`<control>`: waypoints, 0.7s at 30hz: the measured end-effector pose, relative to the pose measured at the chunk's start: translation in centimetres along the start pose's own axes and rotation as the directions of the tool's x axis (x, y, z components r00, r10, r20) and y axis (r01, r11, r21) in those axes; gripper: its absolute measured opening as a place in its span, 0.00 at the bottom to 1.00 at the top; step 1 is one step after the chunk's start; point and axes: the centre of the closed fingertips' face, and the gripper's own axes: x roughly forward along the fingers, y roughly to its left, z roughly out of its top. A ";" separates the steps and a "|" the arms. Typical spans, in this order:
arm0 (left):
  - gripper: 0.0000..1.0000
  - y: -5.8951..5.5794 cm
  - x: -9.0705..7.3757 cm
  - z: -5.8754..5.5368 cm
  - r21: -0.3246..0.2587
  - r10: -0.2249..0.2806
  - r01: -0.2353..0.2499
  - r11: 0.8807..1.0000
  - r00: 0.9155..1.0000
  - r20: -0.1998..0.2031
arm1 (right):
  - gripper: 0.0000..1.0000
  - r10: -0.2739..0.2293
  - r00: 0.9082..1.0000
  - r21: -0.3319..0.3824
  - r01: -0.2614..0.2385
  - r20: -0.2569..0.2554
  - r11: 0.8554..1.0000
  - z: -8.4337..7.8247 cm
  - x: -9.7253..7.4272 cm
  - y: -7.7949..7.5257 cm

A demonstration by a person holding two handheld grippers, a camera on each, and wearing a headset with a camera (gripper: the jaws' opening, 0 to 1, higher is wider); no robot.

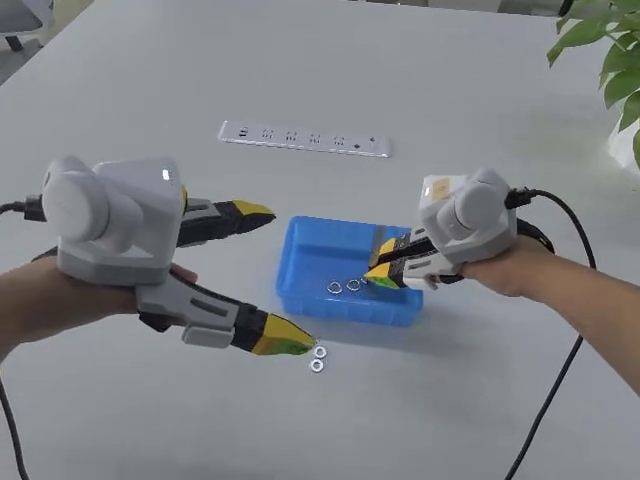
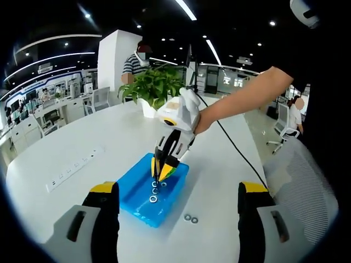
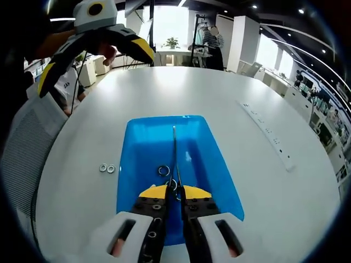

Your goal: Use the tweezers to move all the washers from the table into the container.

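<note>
Your right gripper clamps the tweezers, tips inside the blue container. Your left gripper gapes wide, with two washers just beside its nearer jaw.

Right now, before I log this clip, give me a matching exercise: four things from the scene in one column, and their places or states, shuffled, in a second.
Things:
1. left gripper
2. right gripper
3. two loose washers
4. power strip

Places or states:
A. on the table, beyond the blue container
B. shut on the tweezers, above the container
C. open, jaws wide apart
D. on the table just outside the container's near wall

Pairs: 1-C, 2-B, 3-D, 4-A.
</note>
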 end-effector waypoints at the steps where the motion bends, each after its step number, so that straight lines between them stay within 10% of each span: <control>1: 0.93 0.1 0.2 0.2 0.006 -0.004 0.004 1.000 1.000 -0.001 | 0.09 0.000 1.000 0.004 0.000 -0.006 1.000 -0.1 -0.1 0.0; 10: 0.65 2.0 2.7 1.9 0.081 -0.053 0.055 0.995 0.998 -0.035 | 0.09 -0.001 1.000 -0.003 0.001 -0.003 1.000 0.0 0.0 -0.1; 21: 0.53 3.3 6.1 2.1 0.146 -0.116 0.130 0.981 0.988 -0.097 | 0.09 -0.002 1.000 -0.011 0.002 -0.004 1.000 -0.1 0.1 -0.1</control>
